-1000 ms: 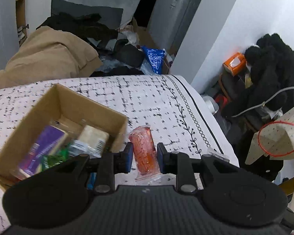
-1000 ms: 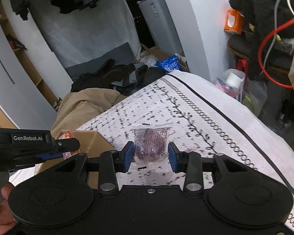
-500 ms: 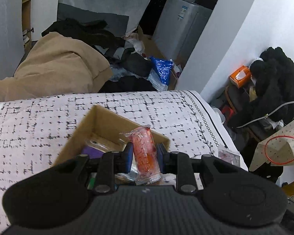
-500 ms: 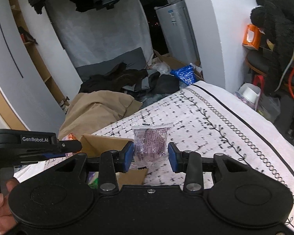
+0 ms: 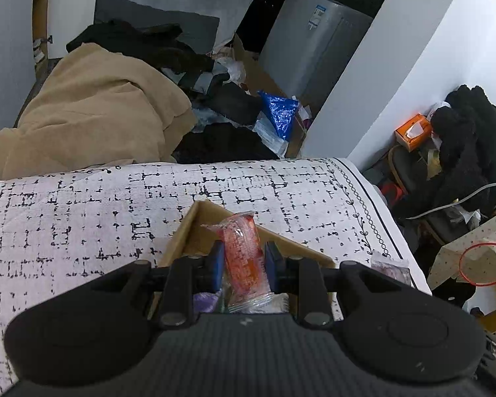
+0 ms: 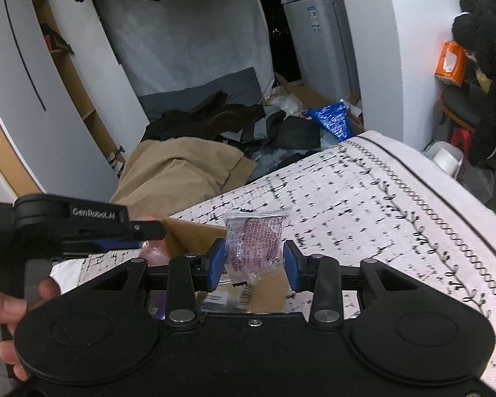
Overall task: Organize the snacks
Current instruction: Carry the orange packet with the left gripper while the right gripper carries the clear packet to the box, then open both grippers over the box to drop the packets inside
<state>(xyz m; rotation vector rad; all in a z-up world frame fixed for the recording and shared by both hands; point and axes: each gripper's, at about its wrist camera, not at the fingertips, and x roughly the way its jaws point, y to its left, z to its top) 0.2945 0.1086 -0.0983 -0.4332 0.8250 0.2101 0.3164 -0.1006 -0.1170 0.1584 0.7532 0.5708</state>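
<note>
STEP: both packets carried over the cardboard box [image 5: 195,228], drop pending | left gripper [image 5: 243,261] clamps one orange snack packet [image 5: 243,254] above box | right gripper [image 6: 253,261] clamps one purple snack packet [image 6: 253,241] at box's near-right edge | NEXT: likely centre over box, release | COUNT: two grippers, two held packets, one box on the patterned cloth [image 5: 82,215]; box contents partly hidden

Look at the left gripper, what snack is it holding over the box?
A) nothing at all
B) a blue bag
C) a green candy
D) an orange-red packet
D: the left gripper has its blue pads pressed on an orange-red packet in clear wrap, held just above the open cardboard box.
</note>
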